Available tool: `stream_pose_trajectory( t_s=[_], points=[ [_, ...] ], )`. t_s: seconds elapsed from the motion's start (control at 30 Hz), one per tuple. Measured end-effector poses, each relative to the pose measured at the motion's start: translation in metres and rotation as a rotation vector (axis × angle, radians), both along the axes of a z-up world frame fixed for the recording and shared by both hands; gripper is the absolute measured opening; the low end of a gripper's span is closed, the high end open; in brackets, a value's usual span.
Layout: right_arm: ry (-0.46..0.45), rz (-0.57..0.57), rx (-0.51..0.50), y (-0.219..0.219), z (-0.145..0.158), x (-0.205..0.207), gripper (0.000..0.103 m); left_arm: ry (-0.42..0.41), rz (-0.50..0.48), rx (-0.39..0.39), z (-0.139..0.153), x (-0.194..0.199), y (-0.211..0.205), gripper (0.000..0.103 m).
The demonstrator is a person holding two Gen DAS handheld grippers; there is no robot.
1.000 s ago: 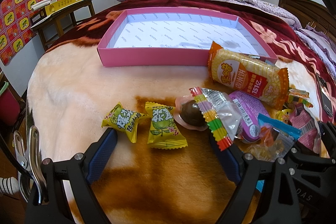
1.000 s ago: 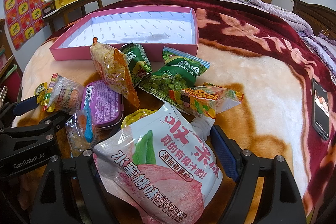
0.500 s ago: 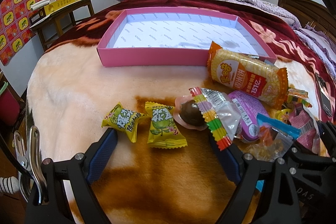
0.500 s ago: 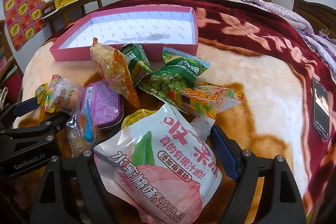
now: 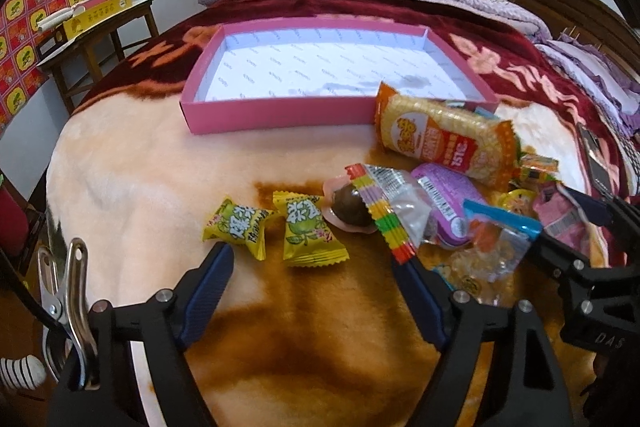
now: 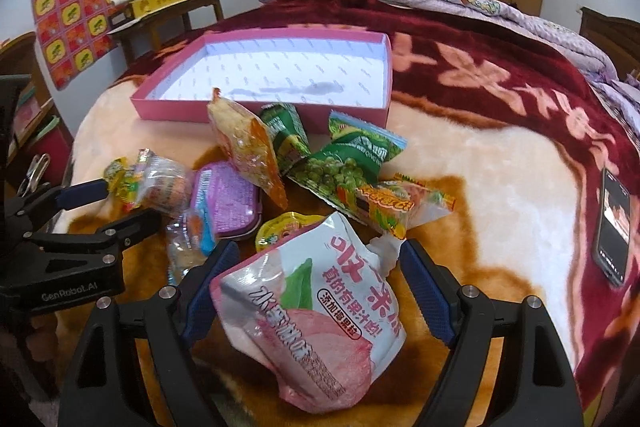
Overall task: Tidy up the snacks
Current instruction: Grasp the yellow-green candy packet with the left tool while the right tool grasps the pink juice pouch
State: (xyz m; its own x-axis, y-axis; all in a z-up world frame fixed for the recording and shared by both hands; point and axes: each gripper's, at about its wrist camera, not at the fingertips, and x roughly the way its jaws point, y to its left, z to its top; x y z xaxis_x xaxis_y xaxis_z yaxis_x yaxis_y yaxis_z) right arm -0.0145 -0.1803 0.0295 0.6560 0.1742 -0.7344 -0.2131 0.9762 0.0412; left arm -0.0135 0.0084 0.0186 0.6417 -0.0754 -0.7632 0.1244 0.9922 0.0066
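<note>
A pile of snacks lies on the blanket before an empty pink box (image 5: 280, 115) (image 6: 256, 111). My left gripper (image 5: 316, 267) hovers low over two yellow candies; the right candy (image 5: 308, 231) sits between its fingertips, untouched, while the jaws are closing. The other candy (image 5: 236, 227) lies by the left fingertip. Beyond are a brown ball in a pink cup (image 5: 350, 209), a rainbow-edged wrapper (image 5: 384, 211), a purple pack (image 5: 444, 195) and an orange cracker pack (image 5: 440, 139). My right gripper (image 6: 316, 271) stands wide around a pink-and-white peach pouch (image 6: 312, 311) lying on the blanket.
A green pea bag (image 6: 348, 167) and other small packets crowd the ground between pouch and box. A phone (image 6: 612, 223) lies on the blanket at the right. A small wooden table (image 5: 100, 23) stands off the bed's left side, folded quilts behind.
The left gripper's fingers have drawn a little closer together around the yellow candy. The right gripper and the snacks have not moved.
</note>
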Motion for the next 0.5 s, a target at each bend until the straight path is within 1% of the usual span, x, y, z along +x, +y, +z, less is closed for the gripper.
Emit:
stream_pose_trajectory(
  t_s=[0.13, 0.23, 0.4, 0.47, 0.5],
  points=[
    [0.009, 0.032, 0.033, -0.003, 0.006, -0.004, 0.084, -0.014, -0.023, -0.019, 0.009, -0.007, 0.006, 0.085],
    [0.012, 0.052, 0.050, -0.004, 0.010, -0.007, 0.084, -0.027, -0.030, -0.015, 0.016, -0.011, 0.008, 0.085],
    [0.009, 0.082, 0.007, -0.003, 0.013, -0.014, 0.084, -0.050, -0.048, 0.007, 0.023, -0.016, 0.012, 0.085],
    [0.013, 0.090, -0.009, -0.003, 0.012, -0.018, 0.084, -0.056, -0.038, 0.013, 0.023, -0.015, 0.015, 0.085],
    [0.017, 0.093, -0.012, -0.003, 0.011, -0.019, 0.084, -0.056, -0.031, 0.012, 0.022, -0.013, 0.016, 0.083]
  ],
)
